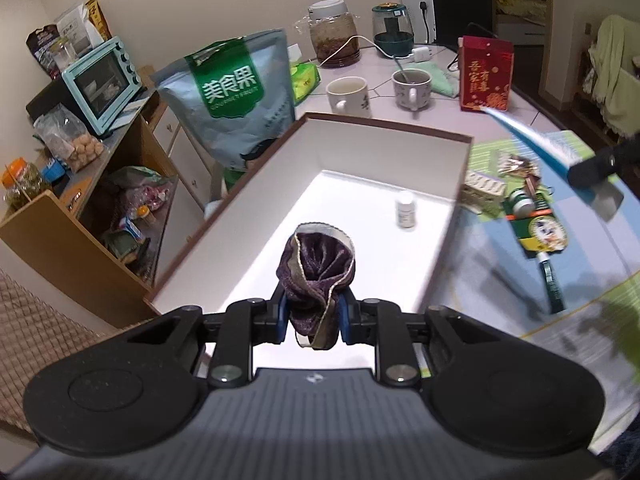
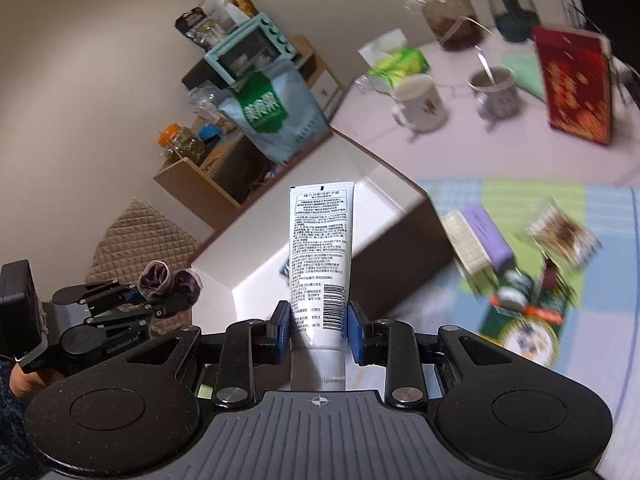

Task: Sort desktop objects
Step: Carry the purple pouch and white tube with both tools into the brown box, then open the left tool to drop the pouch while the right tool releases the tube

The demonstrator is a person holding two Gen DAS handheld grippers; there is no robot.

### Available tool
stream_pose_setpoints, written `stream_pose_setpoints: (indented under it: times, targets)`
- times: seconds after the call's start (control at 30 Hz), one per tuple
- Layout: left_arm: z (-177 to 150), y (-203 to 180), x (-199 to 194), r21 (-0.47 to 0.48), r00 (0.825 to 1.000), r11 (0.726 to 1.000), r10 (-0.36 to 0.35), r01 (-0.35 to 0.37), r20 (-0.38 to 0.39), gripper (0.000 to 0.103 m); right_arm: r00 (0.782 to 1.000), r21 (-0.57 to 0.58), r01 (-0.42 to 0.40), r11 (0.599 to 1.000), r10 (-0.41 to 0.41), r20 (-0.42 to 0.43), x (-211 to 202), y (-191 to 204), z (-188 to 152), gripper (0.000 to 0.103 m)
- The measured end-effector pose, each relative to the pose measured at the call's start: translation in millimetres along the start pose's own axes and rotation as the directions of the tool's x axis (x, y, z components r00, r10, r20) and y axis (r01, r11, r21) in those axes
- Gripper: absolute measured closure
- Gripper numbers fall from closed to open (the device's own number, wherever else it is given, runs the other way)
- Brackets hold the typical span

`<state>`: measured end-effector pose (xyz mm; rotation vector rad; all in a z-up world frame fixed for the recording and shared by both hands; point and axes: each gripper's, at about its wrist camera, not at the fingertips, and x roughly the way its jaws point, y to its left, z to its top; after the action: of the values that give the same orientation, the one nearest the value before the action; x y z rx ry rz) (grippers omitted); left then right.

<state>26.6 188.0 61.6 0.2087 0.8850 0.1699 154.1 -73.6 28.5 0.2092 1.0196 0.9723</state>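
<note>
My left gripper [image 1: 312, 314] is shut on a purple scrunchie [image 1: 318, 264] and holds it over the near end of a white open box [image 1: 384, 125]. A small white bottle [image 1: 406, 210] stands inside the box. My right gripper [image 2: 319, 320] is shut on a white tube [image 2: 322, 248] with black print and a barcode, which points forward over the box's corner [image 2: 400, 232]. In the left wrist view the right gripper [image 1: 588, 168] shows blurred at the right, with the tube [image 1: 528, 136] sticking out. The left gripper [image 2: 160, 292] with the scrunchie [image 2: 168, 278] shows at the left of the right wrist view.
On a checked mat [image 1: 492, 256] right of the box lie a carton [image 1: 484, 192], a green packet [image 1: 538, 224] and a snack wrapper [image 2: 560, 236]. Behind the box stand two mugs [image 1: 348, 96], a red box [image 1: 484, 80], a blue-green bag [image 1: 236, 100] and jars [image 1: 334, 34]. A shelf [image 1: 80, 216] stands left.
</note>
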Motion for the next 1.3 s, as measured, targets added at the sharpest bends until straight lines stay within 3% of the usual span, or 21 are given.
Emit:
stream_pose_setpoints:
  times: [0.4, 0.83, 1.1, 1.3]
  targets:
    - [13.8, 53.3, 64.3, 0.193, 0.998, 0.98, -0.052, 0.056, -0.022, 0.083, 0.998, -0.084, 0.054, 0.995, -0.056, -0.017, 92.9, 49.8, 51.8, 0.074]
    - [8.3, 66.1, 142.3, 0.394, 0.984, 0.906, -0.11, 0.156, -0.139, 0.082, 0.962, -0.144, 0.218, 0.965, -0.237, -0.133, 189.0, 37.2, 81.7, 0.074]
    - [8.3, 65.8, 170.0, 0.438, 0.975, 0.877, -0.126, 0.195, -0.183, 0.081, 0.939, -0.159, 0.251, 0.955, -0.28, -0.199, 223.0, 27.2, 84.5, 0.074]
    - [11.0, 66.6, 191.6, 0.425, 0.966, 0.882, -0.114, 0.205, -0.231, 0.079, 0.922, -0.176, 0.286, 0.942, -0.32, -0.215, 243.1, 21.3, 89.8, 0.074]
